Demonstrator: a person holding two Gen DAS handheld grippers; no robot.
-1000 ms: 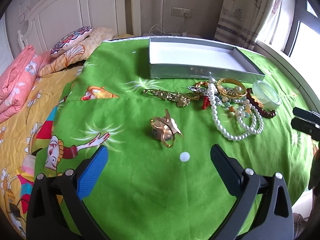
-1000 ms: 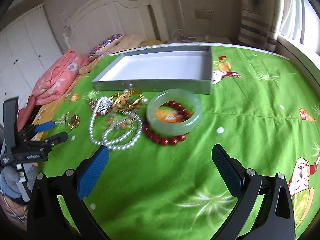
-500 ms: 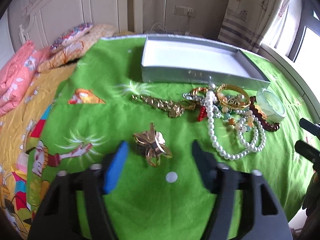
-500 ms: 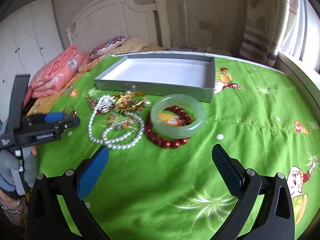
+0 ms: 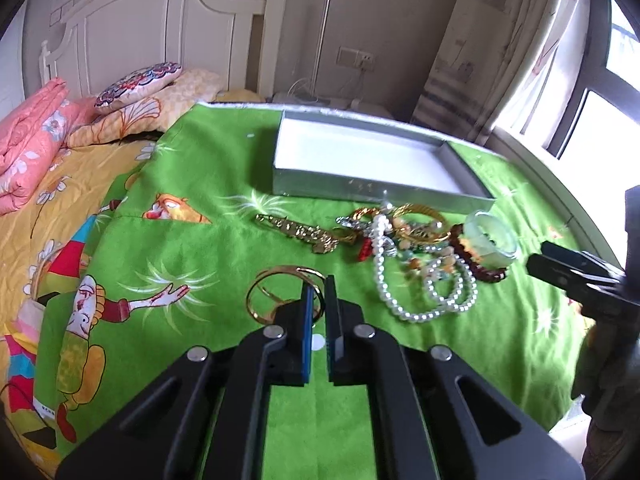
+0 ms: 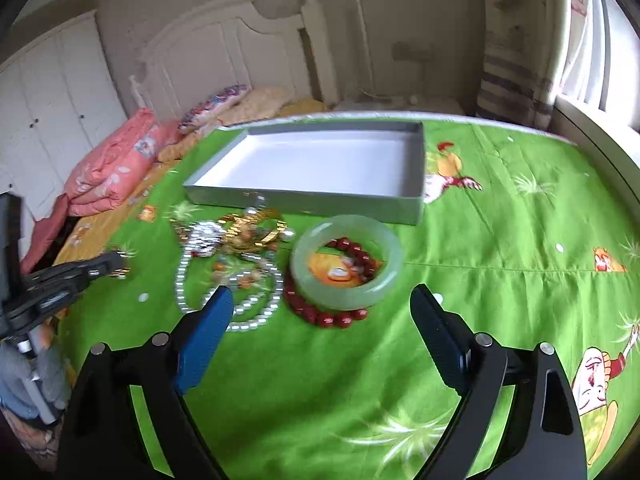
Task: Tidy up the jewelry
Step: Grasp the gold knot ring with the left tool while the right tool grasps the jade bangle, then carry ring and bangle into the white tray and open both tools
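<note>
On the green bedspread, left tongs pinch gold rings; right tongs, empty, are closing.

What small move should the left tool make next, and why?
Probably lift the gold ring ornament and carry it toward the silver box. The left tool is shut on the ornament's rim, the box holds nothing yet, and the other jewelry lies in a heap in front of it. The right tool's jaws are closing with nothing gripped.
</note>
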